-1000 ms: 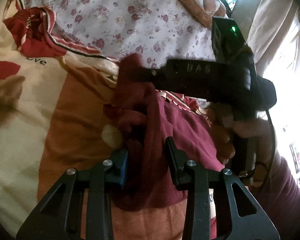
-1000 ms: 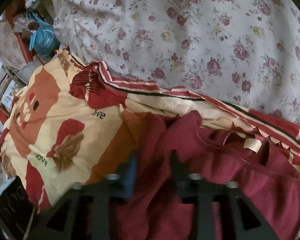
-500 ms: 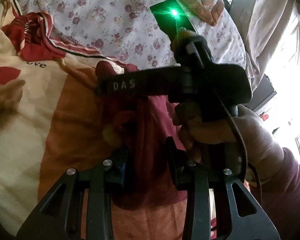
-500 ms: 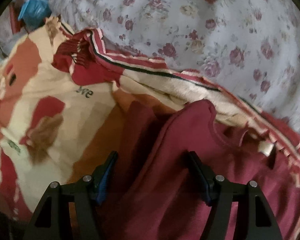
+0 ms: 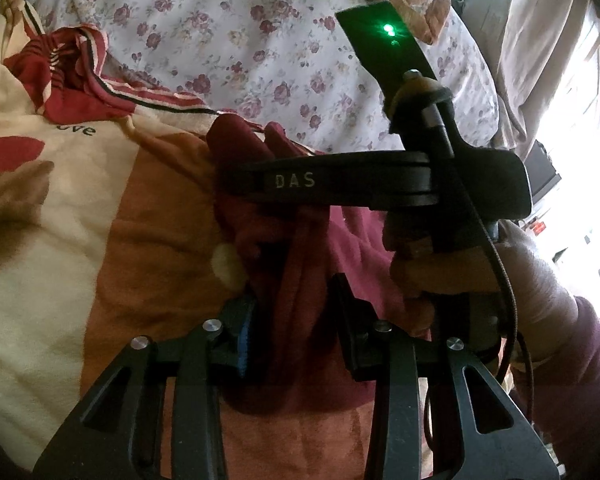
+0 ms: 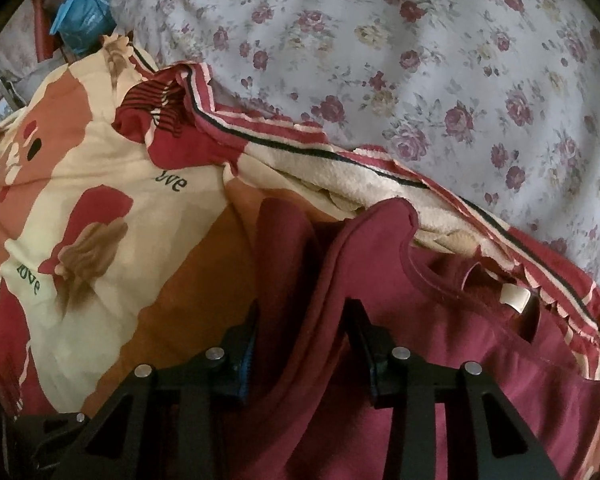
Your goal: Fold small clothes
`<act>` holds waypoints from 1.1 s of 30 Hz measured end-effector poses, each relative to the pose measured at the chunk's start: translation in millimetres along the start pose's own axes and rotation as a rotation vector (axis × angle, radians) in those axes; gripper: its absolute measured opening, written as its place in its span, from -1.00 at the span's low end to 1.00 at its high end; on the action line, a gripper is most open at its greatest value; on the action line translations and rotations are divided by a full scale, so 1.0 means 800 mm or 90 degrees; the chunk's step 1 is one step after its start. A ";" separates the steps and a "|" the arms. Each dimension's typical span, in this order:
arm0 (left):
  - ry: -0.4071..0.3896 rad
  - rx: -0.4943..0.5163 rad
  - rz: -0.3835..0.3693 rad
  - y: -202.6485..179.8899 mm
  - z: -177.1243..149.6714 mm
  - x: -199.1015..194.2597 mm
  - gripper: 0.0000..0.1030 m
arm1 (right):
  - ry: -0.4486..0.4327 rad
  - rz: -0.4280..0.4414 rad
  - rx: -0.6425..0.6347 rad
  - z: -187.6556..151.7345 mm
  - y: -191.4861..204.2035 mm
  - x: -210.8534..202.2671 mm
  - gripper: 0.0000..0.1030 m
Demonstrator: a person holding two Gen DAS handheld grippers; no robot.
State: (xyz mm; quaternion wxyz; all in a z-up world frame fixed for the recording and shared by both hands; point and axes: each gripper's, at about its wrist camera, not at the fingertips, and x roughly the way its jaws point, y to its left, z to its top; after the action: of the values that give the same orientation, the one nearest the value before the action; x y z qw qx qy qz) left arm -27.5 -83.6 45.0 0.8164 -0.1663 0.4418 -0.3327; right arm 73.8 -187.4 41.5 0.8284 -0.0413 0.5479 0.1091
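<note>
both tools grasping: left tool [image 5: 296, 316] and just-closing right tool [image 6: 302, 332] pinch soft, bunched maroon garment [image 6: 440, 360] folds.

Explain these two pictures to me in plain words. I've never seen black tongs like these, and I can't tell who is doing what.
No robot here: a person holds a two-fingered grabbing tool in each hand, each with a camera looking along its jaws. One picture looks from the left gripper, the other from the right gripper. The left view also shows the right tool and the person's hand holding it. A maroon shirt lies on a cartoon-print blanket, beside a floral sheet. Both jaws have bunched shirt fabric between them; the right jaws have just been closing.
</note>
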 end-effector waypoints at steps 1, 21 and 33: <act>0.002 -0.004 0.003 0.002 0.000 0.002 -0.14 | 0.000 0.002 0.003 0.000 0.000 0.001 -0.25; 0.013 0.062 -0.009 -0.073 0.009 -0.014 -0.58 | -0.086 0.134 0.080 -0.024 -0.070 -0.095 -0.61; 0.086 0.208 -0.070 -0.264 0.013 0.064 -0.58 | -0.159 0.081 0.199 -0.115 -0.239 -0.199 -0.62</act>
State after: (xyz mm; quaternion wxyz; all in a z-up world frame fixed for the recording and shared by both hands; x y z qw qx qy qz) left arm -82.6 -271.7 139.1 0.7818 -0.0323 0.4257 -0.4544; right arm -25.8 -412.1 140.9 0.8776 0.1365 0.4527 0.0792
